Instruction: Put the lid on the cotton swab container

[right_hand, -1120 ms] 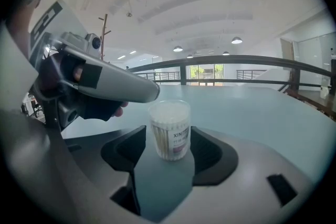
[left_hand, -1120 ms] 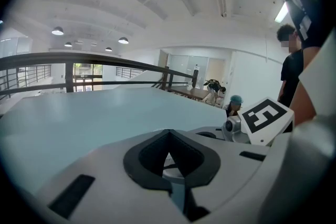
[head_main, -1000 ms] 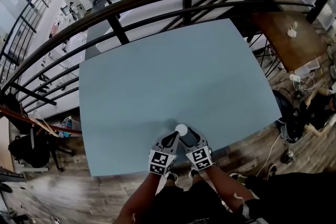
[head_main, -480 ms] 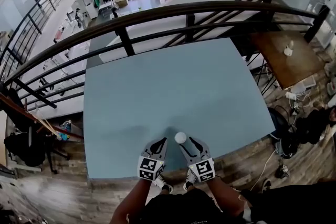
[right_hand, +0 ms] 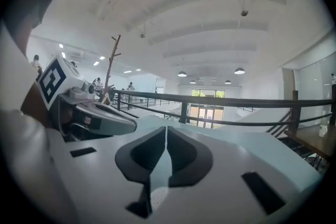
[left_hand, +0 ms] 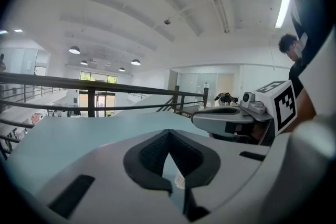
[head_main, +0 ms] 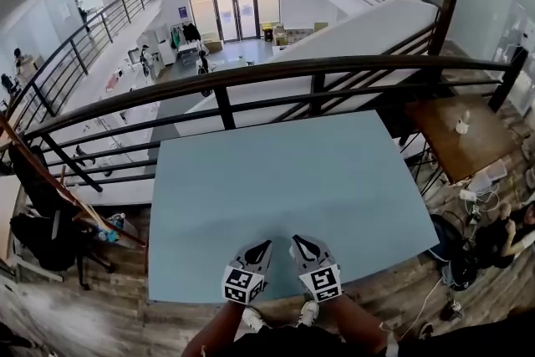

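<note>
Vanishing from the head view, the white swab container no longer stands between the left gripper [head_main: 265,246] and right gripper [head_main: 295,241], both closed on nothing above the table [head_main: 276,171], so its whereabouts are unclear and the lidding looks finished or set aside.

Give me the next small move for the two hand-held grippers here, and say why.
Probably part them a little to uncover what lies beneath. The left hand-held gripper and right hand-held gripper are shut and empty, side by side over the near edge of the table, and no container or lid shows anywhere. A pale patch below the left one's jaws cannot be identified.
</note>
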`<state>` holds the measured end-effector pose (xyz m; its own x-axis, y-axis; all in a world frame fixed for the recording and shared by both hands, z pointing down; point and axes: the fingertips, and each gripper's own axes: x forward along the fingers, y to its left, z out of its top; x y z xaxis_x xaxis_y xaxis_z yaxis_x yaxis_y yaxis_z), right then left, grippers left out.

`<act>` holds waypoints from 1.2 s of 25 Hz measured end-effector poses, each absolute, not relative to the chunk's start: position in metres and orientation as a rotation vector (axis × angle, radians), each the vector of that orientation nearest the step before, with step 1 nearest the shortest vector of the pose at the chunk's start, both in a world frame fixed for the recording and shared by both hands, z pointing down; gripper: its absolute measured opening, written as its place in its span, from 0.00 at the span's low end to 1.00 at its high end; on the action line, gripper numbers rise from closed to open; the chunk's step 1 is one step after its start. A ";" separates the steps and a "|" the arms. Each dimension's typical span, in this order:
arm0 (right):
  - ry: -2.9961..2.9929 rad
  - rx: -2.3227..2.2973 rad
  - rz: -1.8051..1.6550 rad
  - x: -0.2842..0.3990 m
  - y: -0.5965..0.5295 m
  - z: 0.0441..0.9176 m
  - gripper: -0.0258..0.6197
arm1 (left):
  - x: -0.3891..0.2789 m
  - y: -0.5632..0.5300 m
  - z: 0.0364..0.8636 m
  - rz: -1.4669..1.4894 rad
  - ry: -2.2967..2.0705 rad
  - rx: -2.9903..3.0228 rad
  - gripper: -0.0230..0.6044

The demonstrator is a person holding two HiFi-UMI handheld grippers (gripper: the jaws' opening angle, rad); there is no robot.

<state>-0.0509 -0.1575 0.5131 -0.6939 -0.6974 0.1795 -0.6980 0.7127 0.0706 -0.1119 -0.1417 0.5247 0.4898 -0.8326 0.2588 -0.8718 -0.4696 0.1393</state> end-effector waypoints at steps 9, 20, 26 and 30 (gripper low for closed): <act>-2.787 1.181 -0.111 -0.065 -0.170 0.471 0.07 | -0.124 -0.146 0.499 0.198 -1.498 2.517 0.05; -2.822 1.206 -0.115 -0.063 -0.170 0.443 0.07 | -0.132 -0.147 0.484 0.175 -1.540 2.517 0.05; -2.835 1.210 -0.129 -0.060 -0.170 0.432 0.07 | -0.130 -0.143 0.476 0.167 -1.552 2.538 0.05; -2.825 1.205 -0.134 -0.060 -0.167 0.434 0.07 | -0.131 -0.141 0.474 0.146 -1.542 2.544 0.05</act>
<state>-0.0603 -0.1674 0.4336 -0.6908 -0.7225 0.0280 -0.7166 0.6893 0.1063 -0.1306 -0.1406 0.4735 0.4626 -0.8706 0.1673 -0.8866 -0.4540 0.0888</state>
